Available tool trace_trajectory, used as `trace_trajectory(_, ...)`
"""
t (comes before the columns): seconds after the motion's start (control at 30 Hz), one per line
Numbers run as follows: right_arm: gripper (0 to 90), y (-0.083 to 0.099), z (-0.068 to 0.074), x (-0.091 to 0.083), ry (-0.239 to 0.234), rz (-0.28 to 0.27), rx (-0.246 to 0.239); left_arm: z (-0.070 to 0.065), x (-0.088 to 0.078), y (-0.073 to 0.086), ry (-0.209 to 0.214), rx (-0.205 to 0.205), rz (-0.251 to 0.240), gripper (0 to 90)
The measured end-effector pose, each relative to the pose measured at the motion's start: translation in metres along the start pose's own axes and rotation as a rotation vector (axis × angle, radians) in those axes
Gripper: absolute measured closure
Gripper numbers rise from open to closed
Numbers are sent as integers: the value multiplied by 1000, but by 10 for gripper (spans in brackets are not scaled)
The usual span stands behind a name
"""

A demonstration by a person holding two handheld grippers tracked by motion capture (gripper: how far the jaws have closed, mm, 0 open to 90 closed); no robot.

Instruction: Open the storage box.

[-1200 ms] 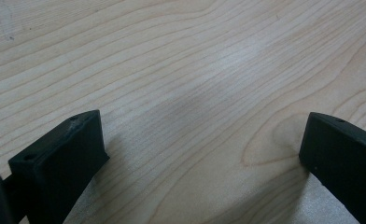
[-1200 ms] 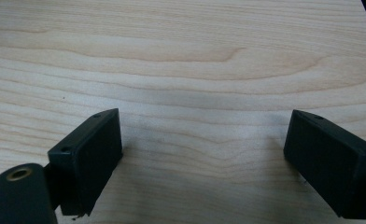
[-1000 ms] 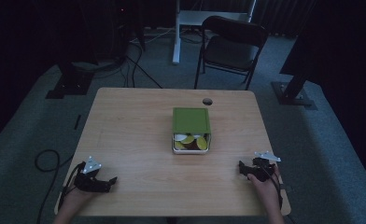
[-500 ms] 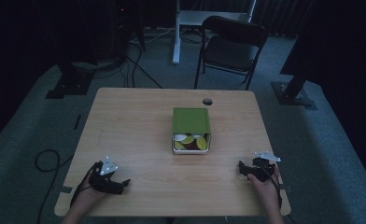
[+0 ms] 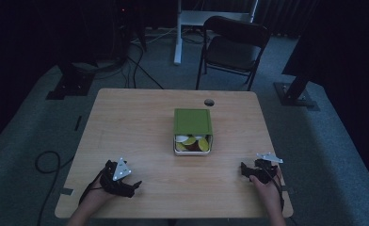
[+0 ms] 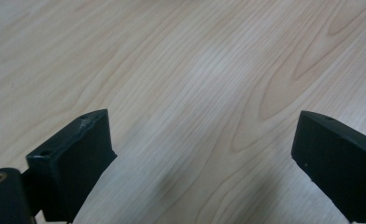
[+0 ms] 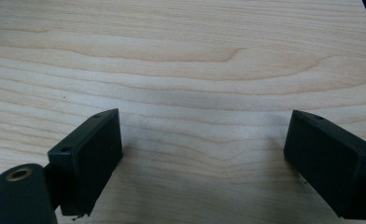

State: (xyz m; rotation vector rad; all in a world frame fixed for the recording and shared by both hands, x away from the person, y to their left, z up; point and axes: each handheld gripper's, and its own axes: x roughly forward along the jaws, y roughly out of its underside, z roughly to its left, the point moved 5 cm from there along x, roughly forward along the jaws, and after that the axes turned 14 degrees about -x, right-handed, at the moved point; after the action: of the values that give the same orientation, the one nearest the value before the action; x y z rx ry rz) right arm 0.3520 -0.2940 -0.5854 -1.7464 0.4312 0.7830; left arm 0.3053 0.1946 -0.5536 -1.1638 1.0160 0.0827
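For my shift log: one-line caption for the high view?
Two open grippers, left and right, rest near the table's front edge, green-lidded box between.

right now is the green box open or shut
Partly open: the green lid covers the back of the box, and yellow and white pieces show at its front.

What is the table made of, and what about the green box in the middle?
The pale rectangular table looks like wood or a wood-look laminate: curving grain lines run across it, with a smooth, slightly shiny finish. The square green box looks like matte plastic or painted card, plain and even in colour; the dim light leaves that open. Its white open end shows yellow and dark pieces inside.
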Motion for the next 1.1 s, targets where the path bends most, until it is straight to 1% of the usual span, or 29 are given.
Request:
trace_trajectory(0.1, 108, 0, 0, 0, 0, -2, 1, -7, 1, -5, -8, 41, -12, 59)
trace_trajectory(0.23, 107, 0, 0, 0, 0, -2, 1, -16, 3, -11, 0, 73, -30, 59)
trace_trajectory(0.4, 108, 0, 0, 0, 0, -2, 1, -24, 6, -17, -18, 119, -43, 59)
trace_trajectory(0.43, 108, 0, 0, 0, 0, -2, 1, -26, 6, -18, -21, 133, -47, 59)
trace_trajectory(0.47, 108, 0, 0, 0, 0, -2, 1, -30, 7, -21, -28, 156, -56, 59)
trace_trajectory(0.5, 108, 0, 0, 0, 0, -2, 1, -30, 7, -21, -28, 156, -56, 59)
trace_trajectory(0.6, 108, 0, 0, 0, 1, -1, 1, -35, 8, -25, -37, 187, -71, 59)
trace_trajectory(0.63, 108, 0, 0, 0, 0, -2, -1, -37, 9, -27, -43, 205, -73, 59)
trace_trajectory(0.67, 108, 0, 0, 0, 0, -2, -1, -39, 10, -28, -46, 215, -73, 59)
trace_trajectory(0.73, 108, 0, 0, 0, 1, -2, 0, -43, 11, -30, -66, 252, -73, 59)
trace_trajectory(0.8, 108, 0, 0, 0, 1, -2, 0, -47, 13, -32, -74, 279, -74, 59)
trace_trajectory(0.83, 108, 0, 0, 0, 1, -2, -1, -50, 14, -33, -68, 285, -75, 59)
trace_trajectory(0.93, 108, 0, 0, 0, 1, -2, 0, -55, 16, -36, -69, 310, -83, 59)
trace_trajectory(1.1, 108, 0, 0, 0, 0, -2, 0, -63, 19, -41, -92, 354, -104, 59)
